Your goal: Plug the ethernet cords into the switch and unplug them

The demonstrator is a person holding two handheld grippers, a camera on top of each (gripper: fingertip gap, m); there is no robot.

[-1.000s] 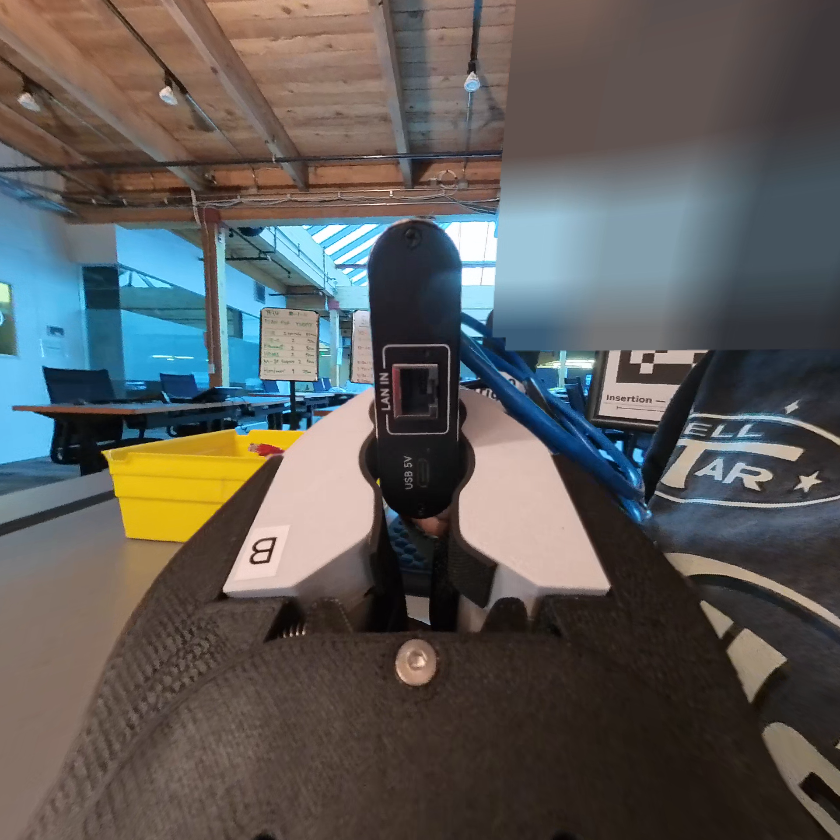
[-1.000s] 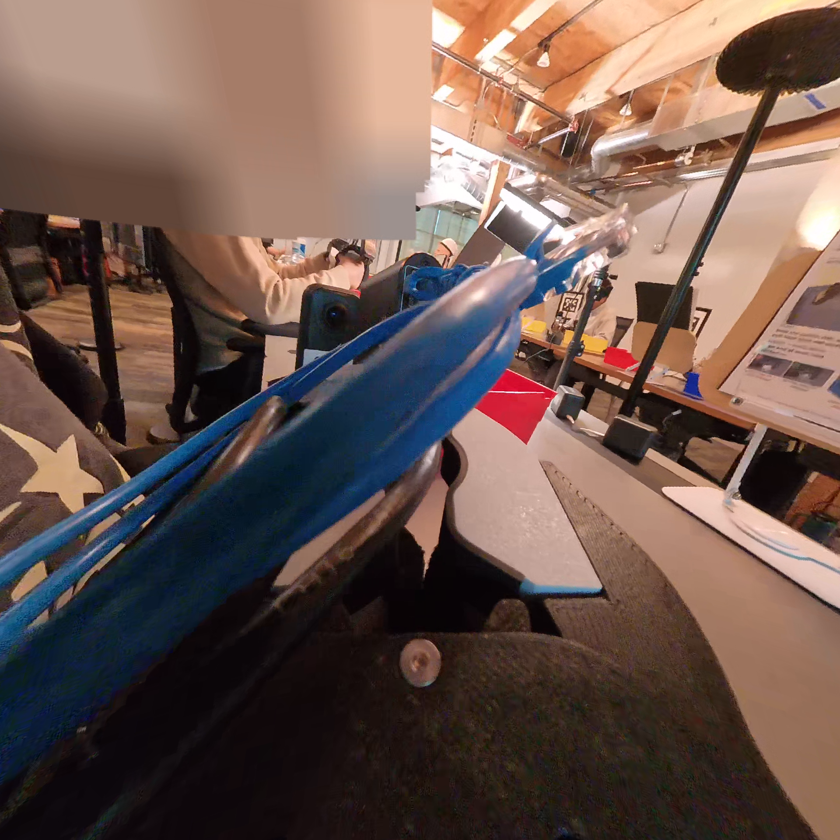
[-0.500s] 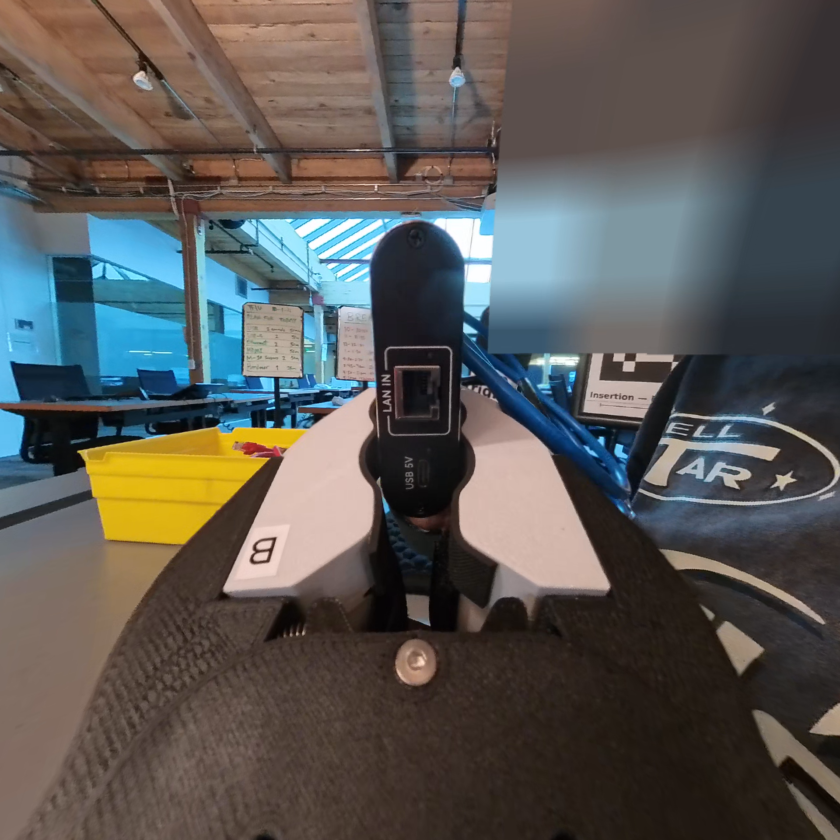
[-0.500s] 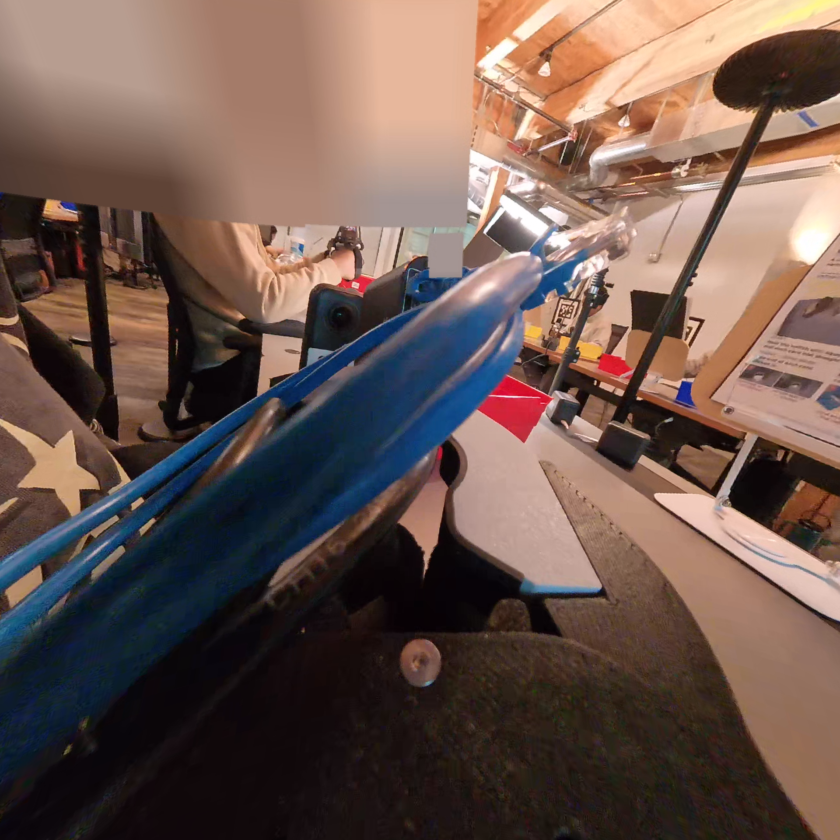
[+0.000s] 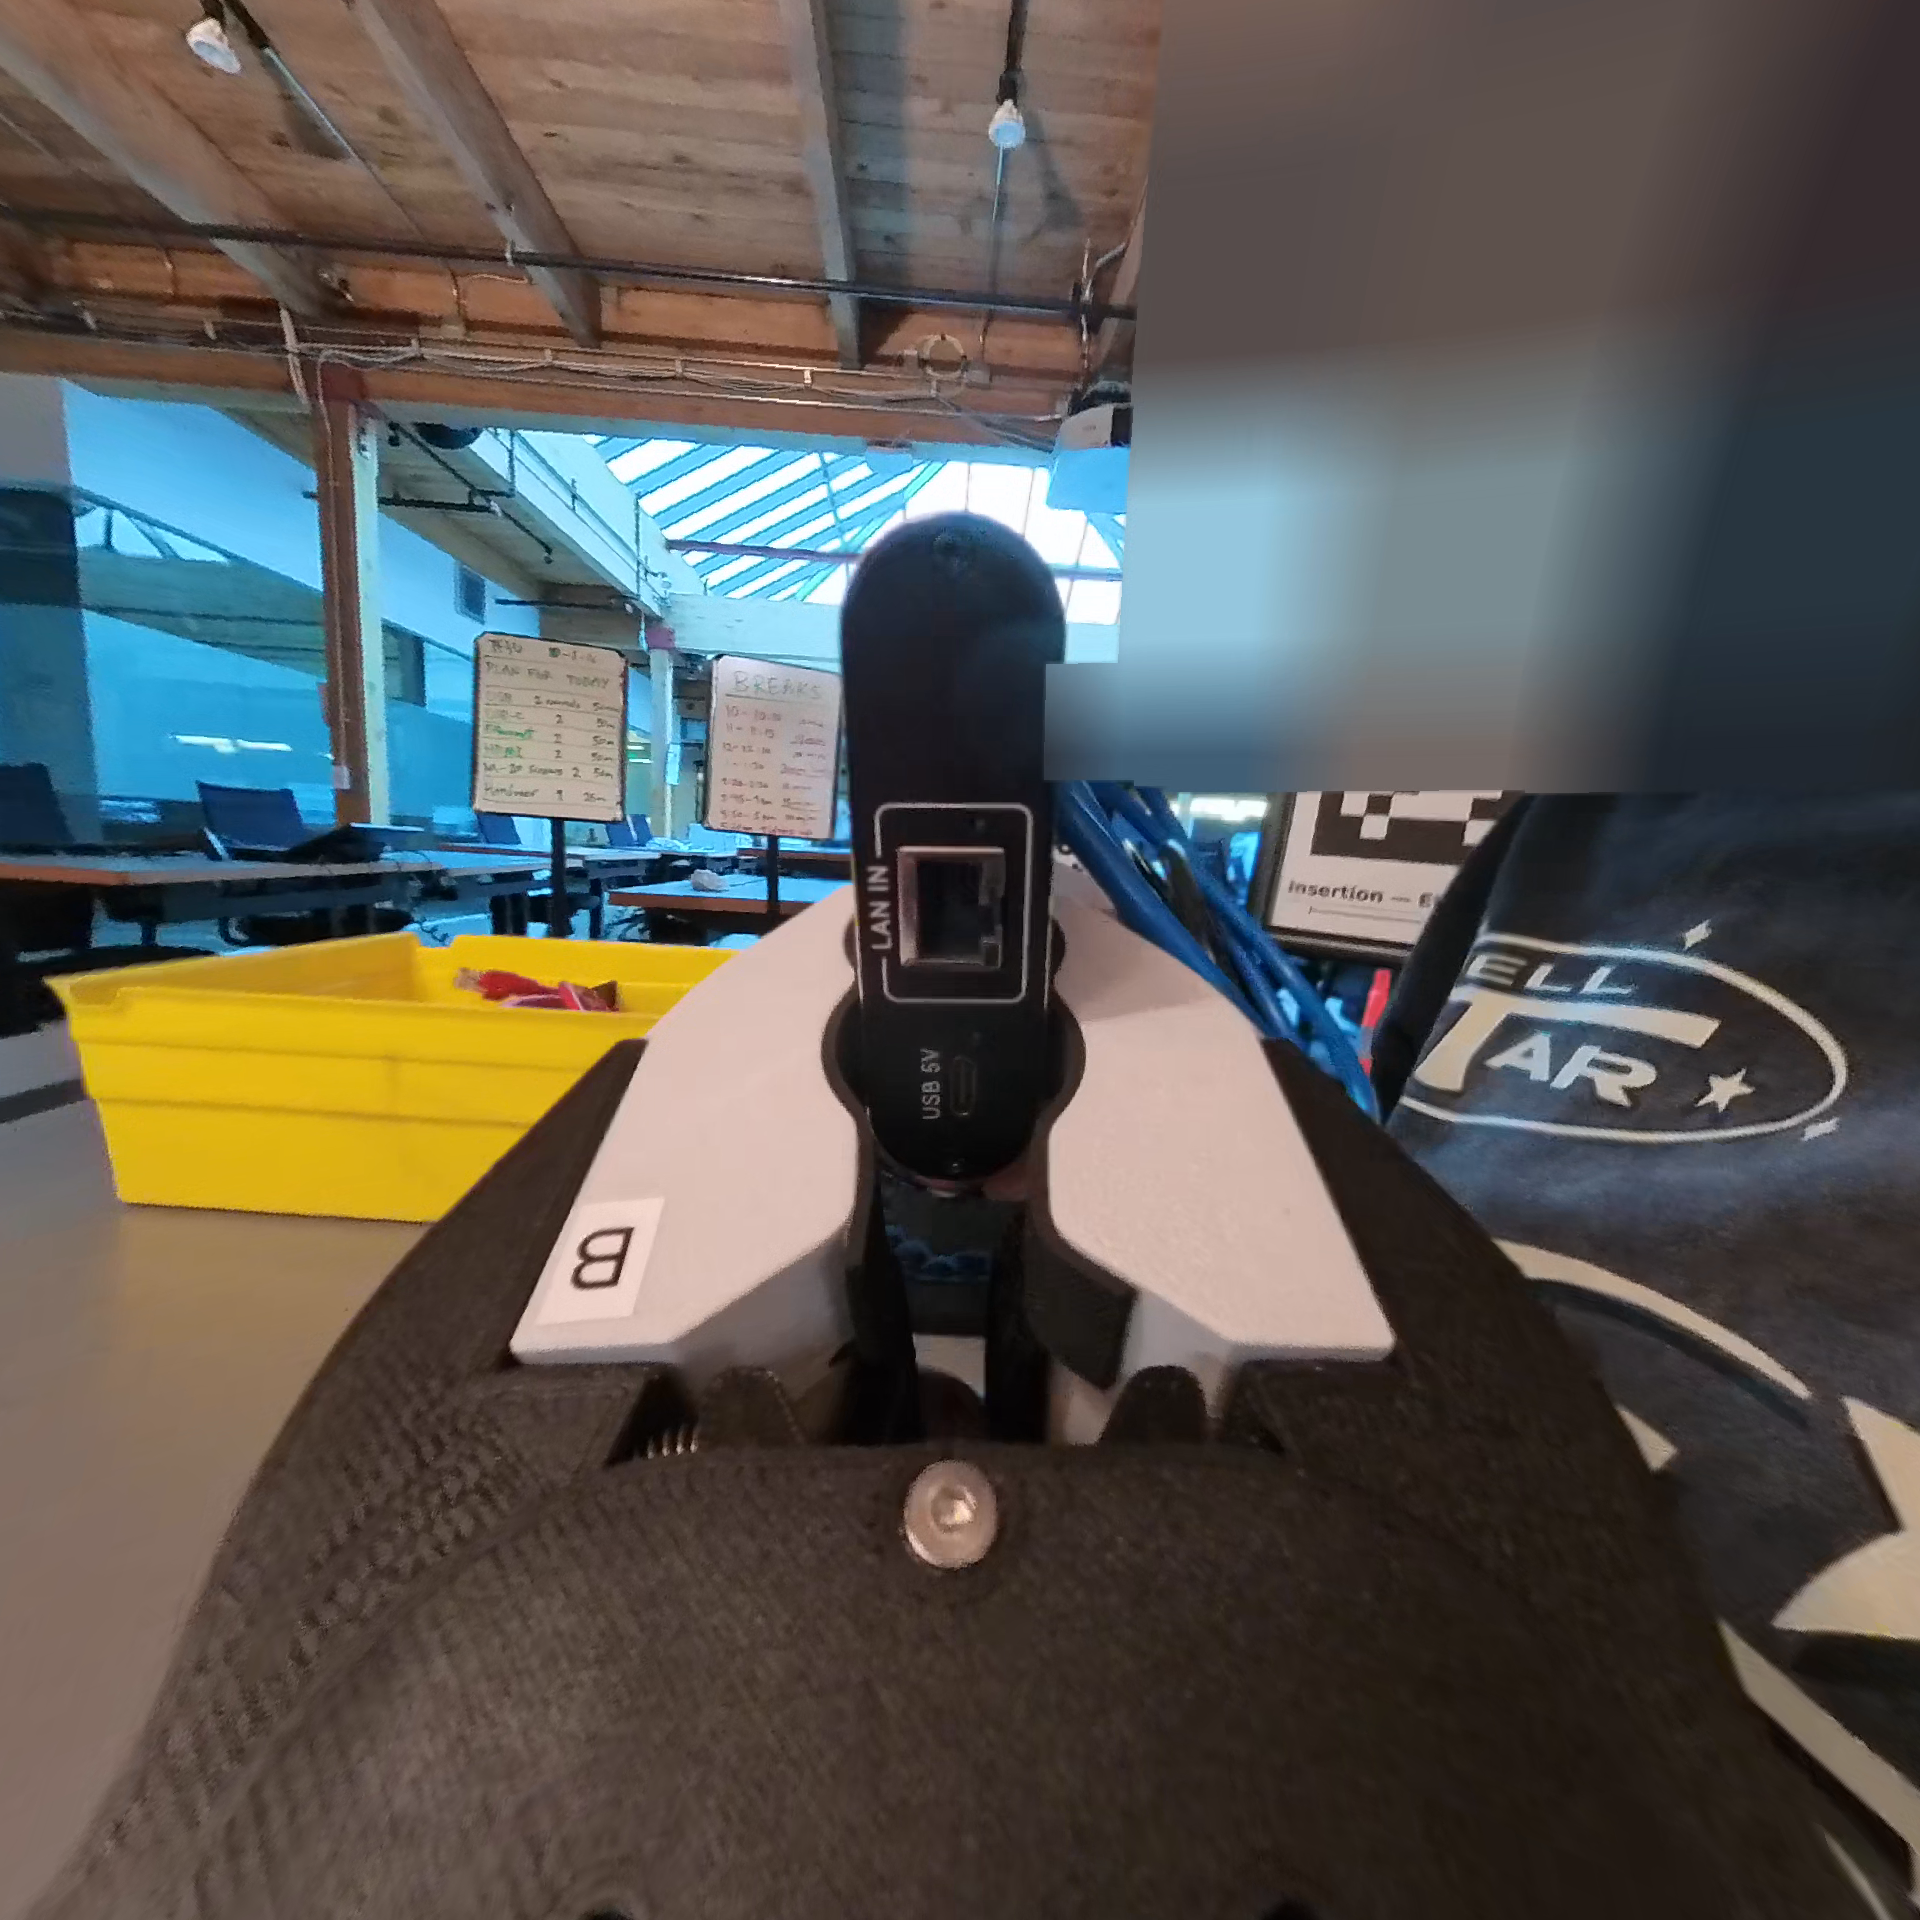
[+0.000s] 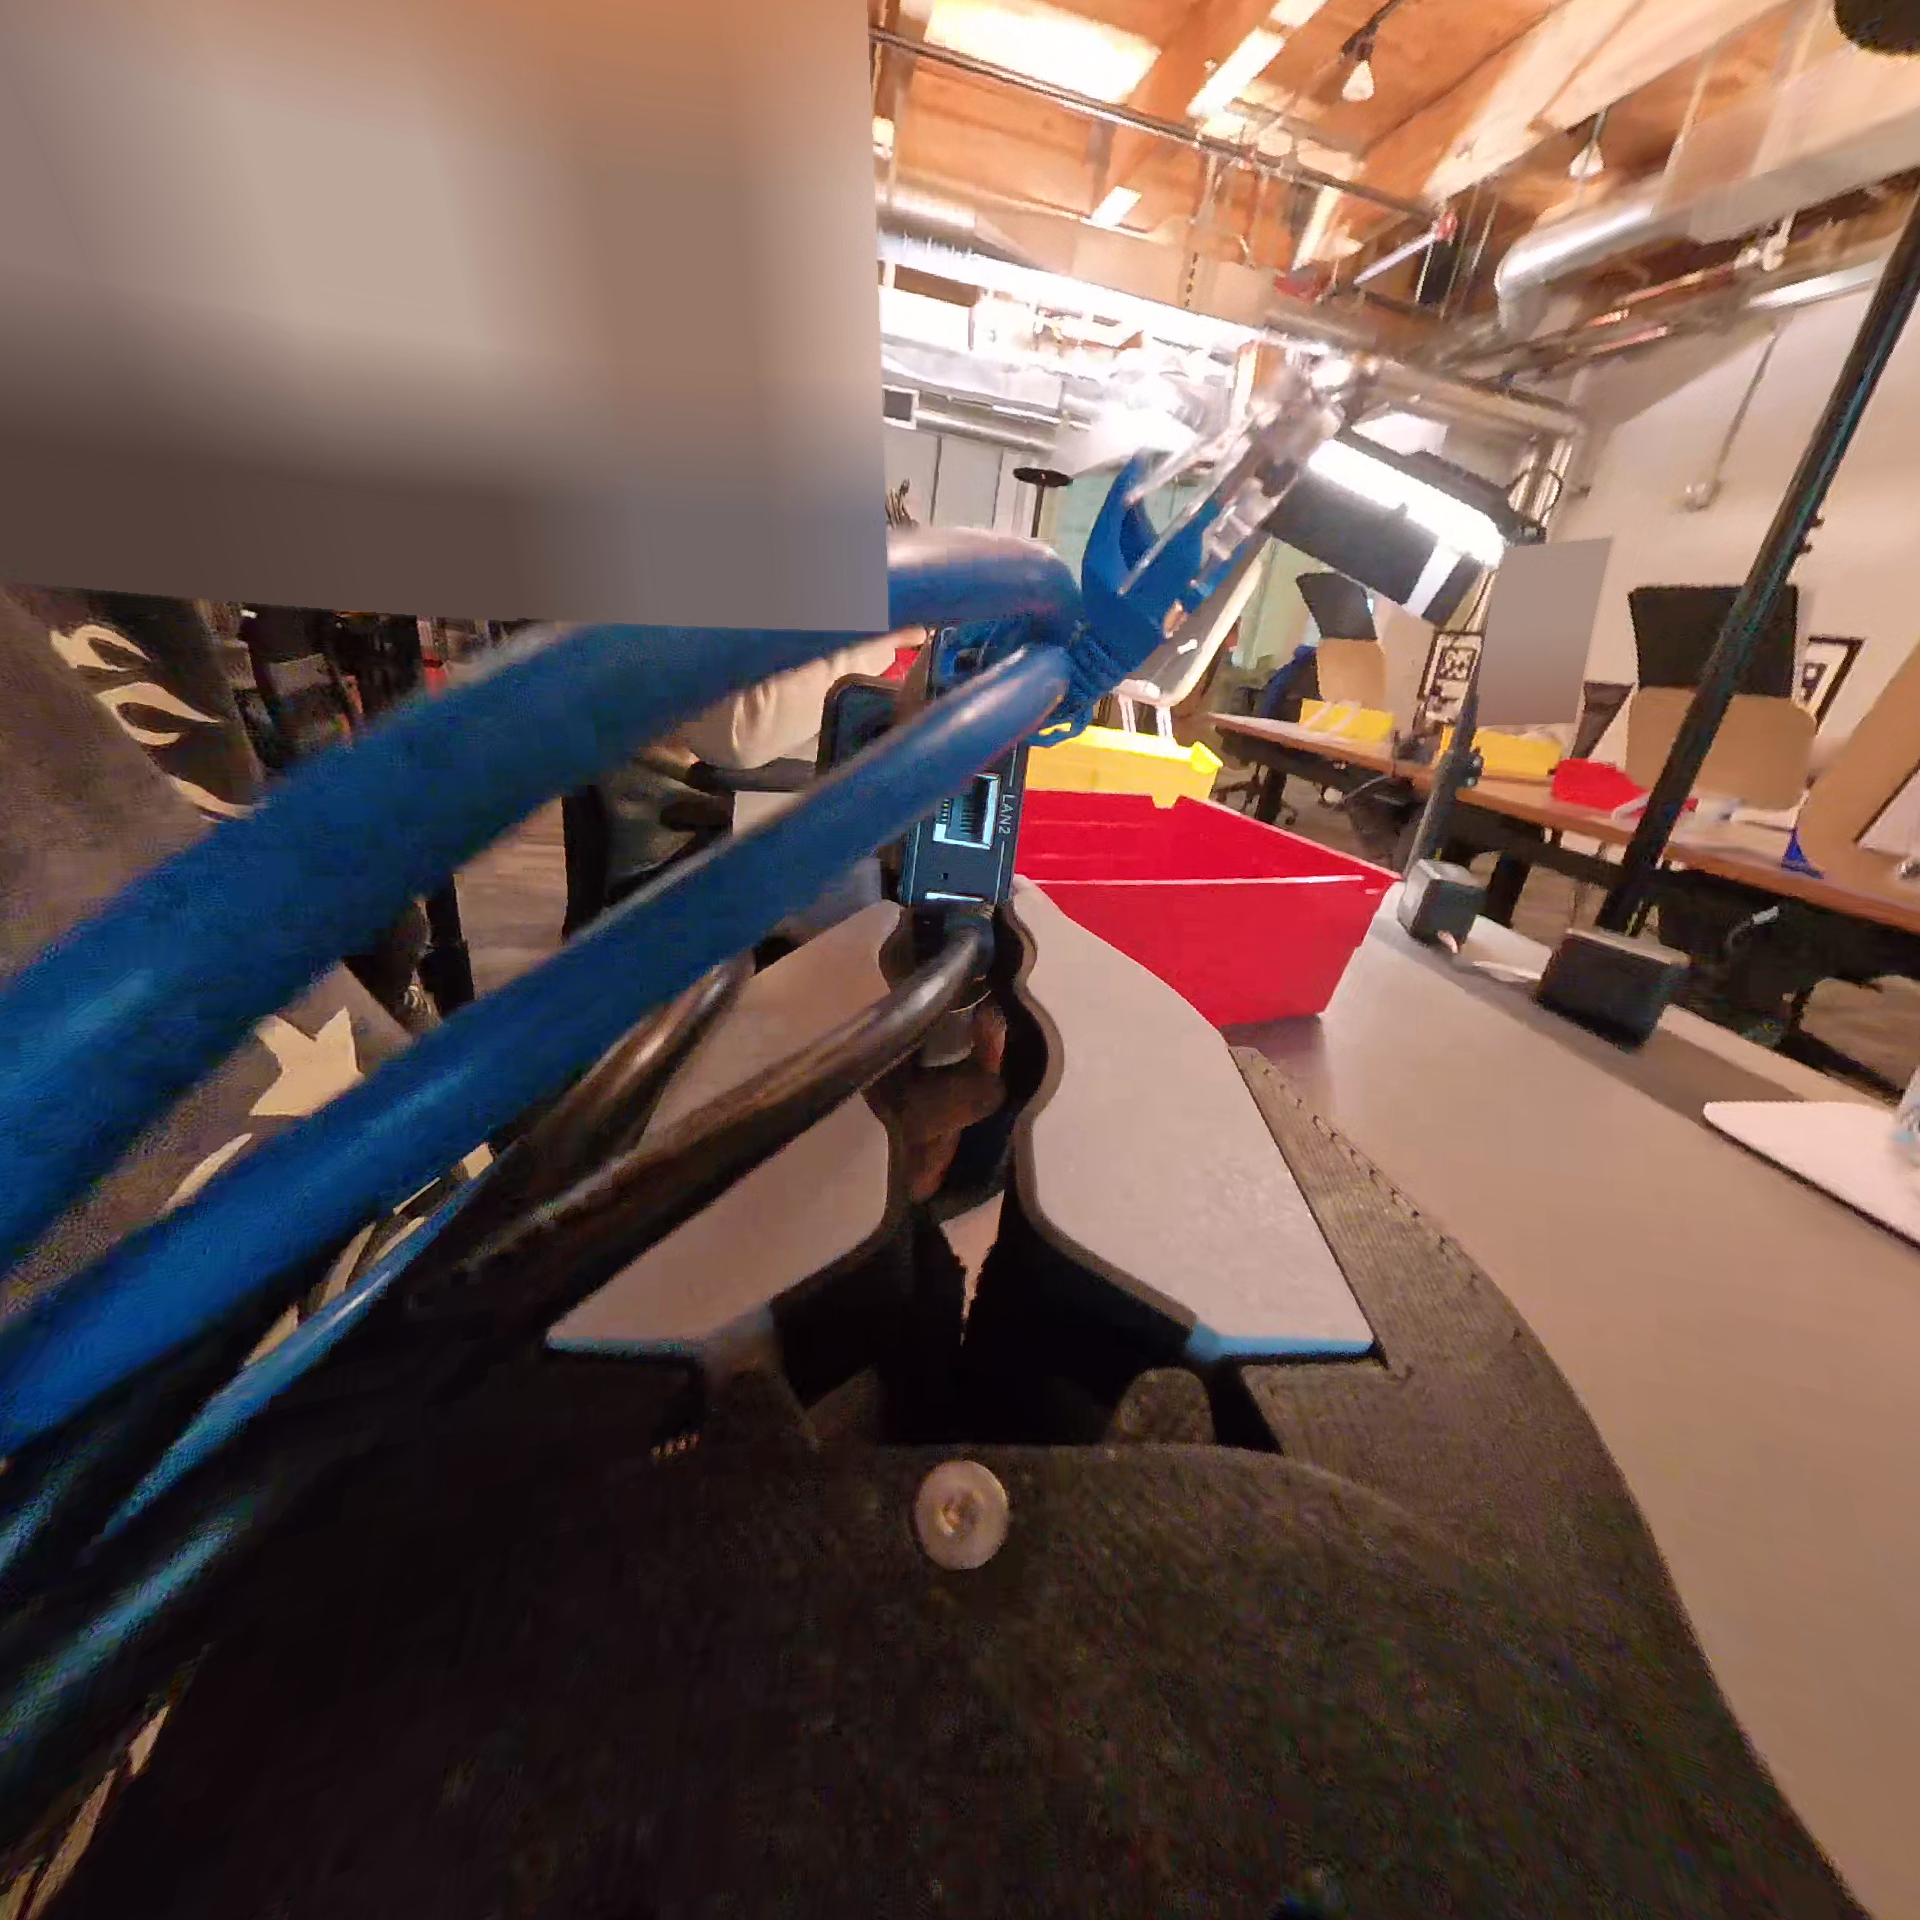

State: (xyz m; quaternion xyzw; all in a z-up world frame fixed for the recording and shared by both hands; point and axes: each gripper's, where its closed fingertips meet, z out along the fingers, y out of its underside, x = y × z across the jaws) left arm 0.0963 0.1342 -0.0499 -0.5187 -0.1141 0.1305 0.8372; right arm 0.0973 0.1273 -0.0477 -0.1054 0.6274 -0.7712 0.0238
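Observation:
My left gripper [image 5: 951, 997] is shut on a black switch [image 5: 951, 727] and holds it upright, with an empty port [image 5: 951, 920] facing the camera. Blue ethernet cords [image 5: 1195, 935] run behind it on the right. In the right wrist view, my right gripper [image 6: 951, 925] has its jaws almost together on a bundle of blue cords [image 6: 520, 831] and a black cable [image 6: 790, 1081], which cross over its left finger. A clear plug [image 6: 1257, 457] on a blue boot sticks up and to the right. The switch [image 6: 961, 831] stands just beyond the fingertips with an empty port showing.
A yellow bin [image 5: 312, 1091] sits on the grey table [image 5: 156, 1403] at the left. A red bin [image 6: 1195, 914], a black stand base [image 6: 1610, 982] and a white pad [image 6: 1829, 1143] are to the right. A person's dark shirt [image 5: 1662, 1143] is close by. My left and right fingertips are right by each other.
The right gripper has swung round with the cords. The switch and the red bin now show ahead of its fingertips. The left gripper has turned slightly with the switch still held.

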